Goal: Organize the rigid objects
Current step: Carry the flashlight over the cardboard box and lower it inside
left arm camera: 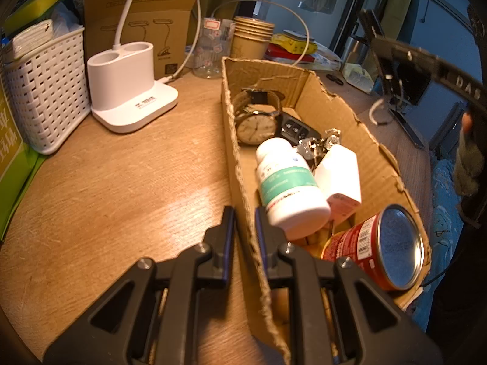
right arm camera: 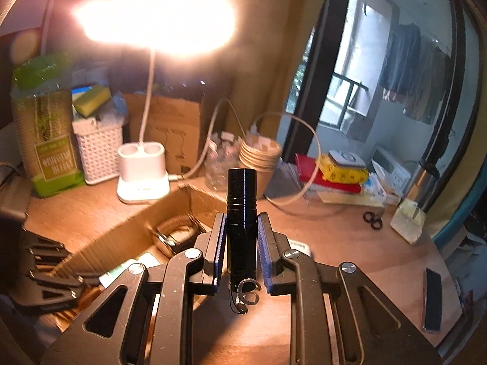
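The right claw (right arm camera: 242,240) is clenched on a small black flashlight (right arm camera: 241,213), pads on the lower barrel, so the stiff, light and rather slick cylinder stands upright between them with its head jutting past the tips (its wrist cord dangles below). The left claw (left arm camera: 245,237) pinches the near wall of the cardboard box (left arm camera: 240,164) on the counter (left arm camera: 121,188); beyond, inside, lie a pill bottle (left arm camera: 289,188), a can (left arm camera: 380,246) and a watch (left arm camera: 255,124).

A white lamp base (left arm camera: 131,91) stands on the tabletop (left arm camera: 121,182); beside it a white woven basket (left arm camera: 45,91); stacked paper cups (left arm camera: 252,36) behind.
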A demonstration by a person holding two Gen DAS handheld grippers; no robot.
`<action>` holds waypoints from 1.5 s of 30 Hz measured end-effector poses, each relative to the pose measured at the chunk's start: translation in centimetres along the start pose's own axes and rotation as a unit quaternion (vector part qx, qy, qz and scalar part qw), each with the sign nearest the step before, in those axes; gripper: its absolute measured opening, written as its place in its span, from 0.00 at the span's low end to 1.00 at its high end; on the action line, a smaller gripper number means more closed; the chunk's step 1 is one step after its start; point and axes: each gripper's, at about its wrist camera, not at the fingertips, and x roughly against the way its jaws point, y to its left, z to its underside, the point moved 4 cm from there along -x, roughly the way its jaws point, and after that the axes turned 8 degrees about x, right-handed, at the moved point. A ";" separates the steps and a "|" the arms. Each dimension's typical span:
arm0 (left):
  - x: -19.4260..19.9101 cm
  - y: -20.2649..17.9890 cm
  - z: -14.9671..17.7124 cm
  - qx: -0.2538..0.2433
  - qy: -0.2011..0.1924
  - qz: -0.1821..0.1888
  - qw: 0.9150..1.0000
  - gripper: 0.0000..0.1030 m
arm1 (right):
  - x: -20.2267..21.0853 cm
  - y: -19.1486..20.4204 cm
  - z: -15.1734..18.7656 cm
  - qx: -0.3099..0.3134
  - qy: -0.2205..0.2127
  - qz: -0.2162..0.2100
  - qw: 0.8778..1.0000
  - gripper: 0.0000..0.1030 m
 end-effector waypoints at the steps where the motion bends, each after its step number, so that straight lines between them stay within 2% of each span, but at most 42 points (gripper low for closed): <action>1: 0.0 0.0 0.0 0.000 0.000 0.000 1.000 0.14 | 0.1 0.2 -0.4 0.002 -0.004 -0.002 1.000 0.21; 7: 0.0 0.0 0.0 0.000 0.000 0.000 1.000 0.14 | 0.2 1.4 -2.1 0.013 -0.021 -0.012 1.000 0.21; 18: 0.0 0.0 0.0 0.000 0.000 0.000 1.000 0.15 | -2.4 3.2 -2.7 0.038 -0.005 -0.025 0.999 0.21; 31: 0.0 0.0 0.0 0.000 0.000 0.000 1.000 0.15 | -7.8 2.8 -0.1 0.042 0.039 -0.029 0.998 0.21; 45: 0.0 0.0 0.0 0.000 0.000 0.000 1.000 0.15 | -11.0 3.1 2.6 0.048 0.089 -0.027 0.995 0.21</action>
